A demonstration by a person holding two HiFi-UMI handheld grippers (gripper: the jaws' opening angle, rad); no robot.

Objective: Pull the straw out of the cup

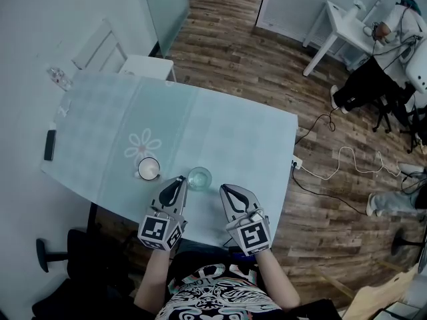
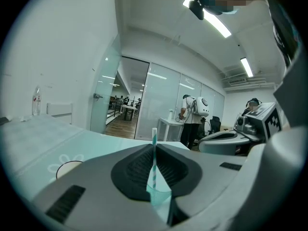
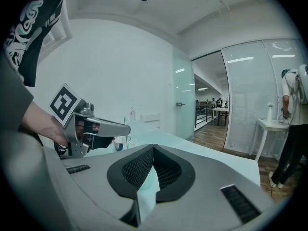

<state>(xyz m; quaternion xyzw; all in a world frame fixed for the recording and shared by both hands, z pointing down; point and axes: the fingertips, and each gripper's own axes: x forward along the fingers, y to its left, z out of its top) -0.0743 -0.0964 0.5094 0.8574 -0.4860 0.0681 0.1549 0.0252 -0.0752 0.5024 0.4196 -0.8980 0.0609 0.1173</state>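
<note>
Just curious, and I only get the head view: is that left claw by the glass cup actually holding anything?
Observer: Yes. The left gripper view shows a striped straw standing upright between the left gripper's jaws, which are closed against it.
Visitor: And the other claw, is it busy too?
Observer: No. The right gripper view shows the right gripper with its jaws together and nothing between them.

Long ceiling lights (image 2: 219, 25) glow bright above the left hand-held gripper (image 2: 154, 148). Both gripper views bulge, with black corners; shadows are soft.
</note>
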